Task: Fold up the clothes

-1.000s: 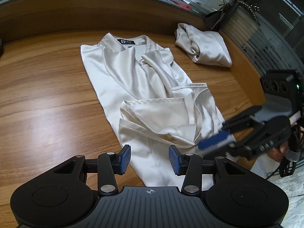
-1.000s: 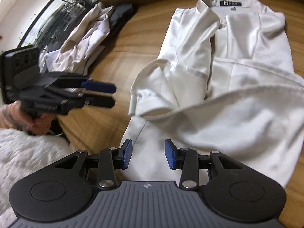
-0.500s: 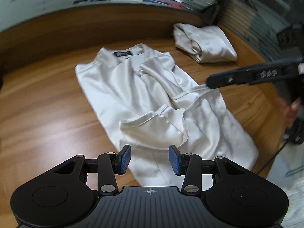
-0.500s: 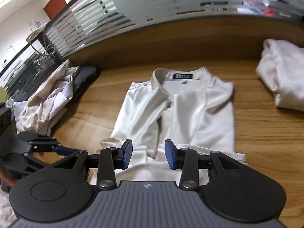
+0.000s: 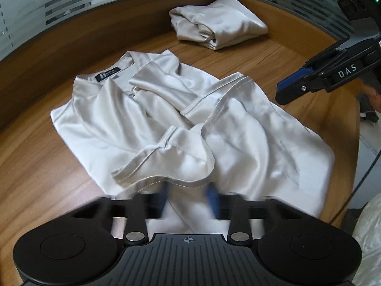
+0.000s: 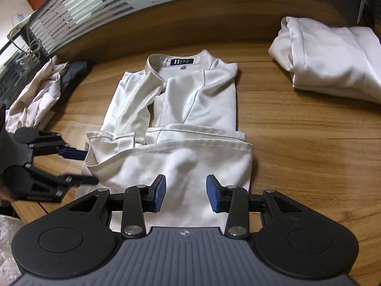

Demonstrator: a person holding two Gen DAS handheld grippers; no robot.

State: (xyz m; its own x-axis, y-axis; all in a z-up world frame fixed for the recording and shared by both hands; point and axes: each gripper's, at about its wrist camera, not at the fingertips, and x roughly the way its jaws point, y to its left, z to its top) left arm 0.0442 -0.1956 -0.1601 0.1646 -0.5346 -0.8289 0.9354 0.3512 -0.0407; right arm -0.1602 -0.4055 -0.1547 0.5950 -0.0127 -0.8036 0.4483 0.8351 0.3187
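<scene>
A cream satin shirt (image 5: 107,124) (image 6: 195,100) lies collar-away on the wooden table (image 6: 309,143), sleeves crossed over its front and its lower part doubled up in loose folds. My left gripper (image 5: 189,196) (image 6: 90,166) is at the shirt's near-left hem. Its jaws are blurred and closing, still apart, with a fold of the hem between them. My right gripper (image 6: 185,187) (image 5: 283,93) hovers open above the shirt's doubled lower part, gripping nothing. In the left wrist view it hangs off the shirt's right edge.
A folded cream garment (image 5: 219,26) (image 6: 333,54) lies at the back right. A crumpled pale pile (image 6: 35,100) and a dark cloth (image 6: 73,71) sit at the left edge. A raised wooden rim (image 6: 190,19) bounds the table's back. White bedding (image 5: 371,238) lies beyond the near edge.
My left gripper has moved in onto the near hem and rolled, its jaws starting to narrow. My right gripper has let the cloth lie and risen off to the shirt's right.
</scene>
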